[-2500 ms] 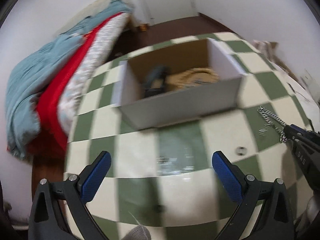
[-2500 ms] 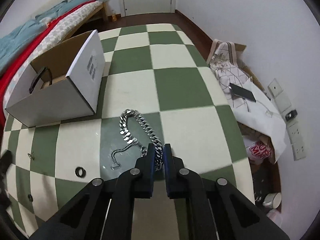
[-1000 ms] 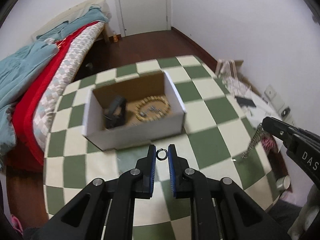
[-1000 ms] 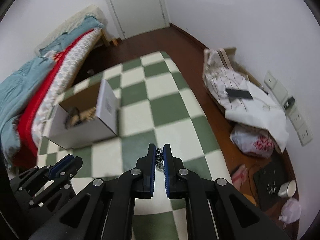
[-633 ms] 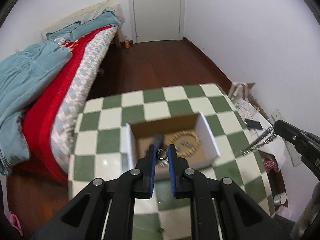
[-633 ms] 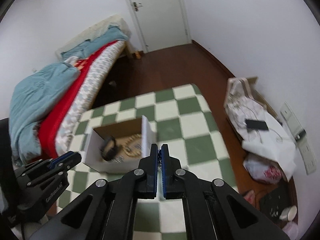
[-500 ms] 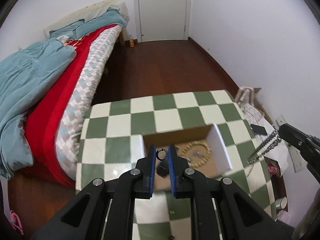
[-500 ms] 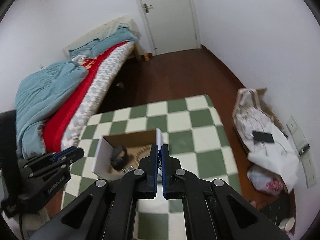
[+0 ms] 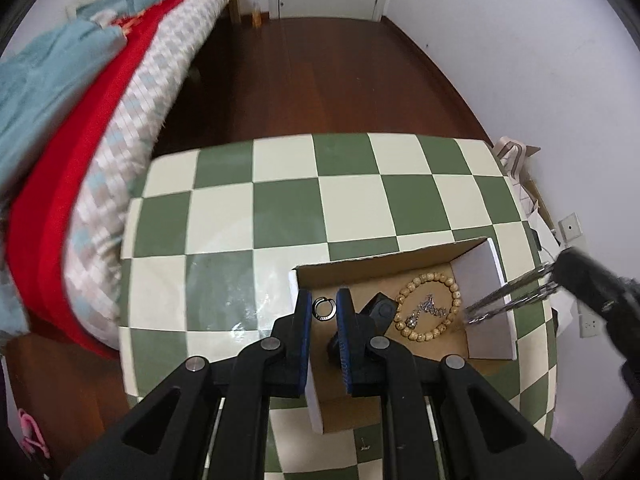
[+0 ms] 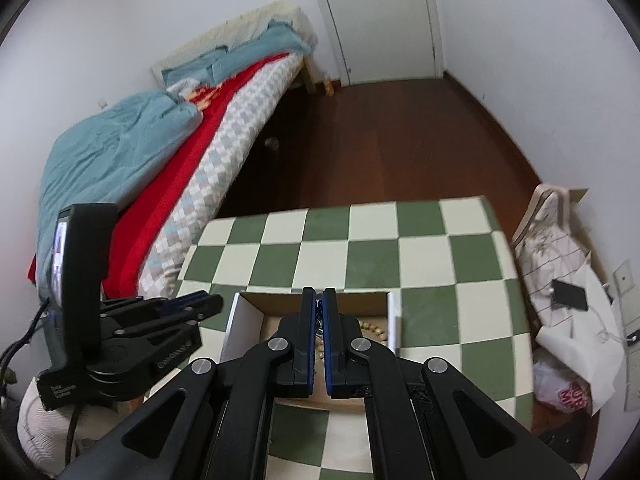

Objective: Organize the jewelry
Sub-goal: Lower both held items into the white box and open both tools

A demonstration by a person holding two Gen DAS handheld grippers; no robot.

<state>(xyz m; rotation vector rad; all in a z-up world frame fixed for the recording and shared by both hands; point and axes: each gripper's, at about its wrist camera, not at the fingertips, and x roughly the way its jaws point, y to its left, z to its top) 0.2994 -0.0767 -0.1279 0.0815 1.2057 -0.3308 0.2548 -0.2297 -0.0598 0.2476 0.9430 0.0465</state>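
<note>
My left gripper [image 9: 323, 311] is shut on a small dark ring [image 9: 323, 309] and holds it above the left end of an open cardboard box [image 9: 486, 300] on the checkered table [image 9: 280, 208]. The box holds a wooden bead bracelet [image 9: 426, 307], a sparkly silver piece [image 9: 428, 309] and a black item [image 9: 380, 312]. My right gripper [image 10: 319, 305] is shut on a silver chain [image 9: 508, 294] that hangs blurred over the box's right wall. The box also shows under it in the right wrist view [image 10: 236, 324].
A bed with red and blue bedding [image 10: 160, 148] lies left of the table. Brown floor and a white door [image 10: 380, 20] are beyond. Bags and a phone [image 10: 568, 292] sit on the floor to the right. A tiny piece [image 9: 363, 446] lies on the near table.
Both grippers have lifted their pieces off the table and moved to above the box. The ring now hangs over the box's left end and the chain over its right wall.
</note>
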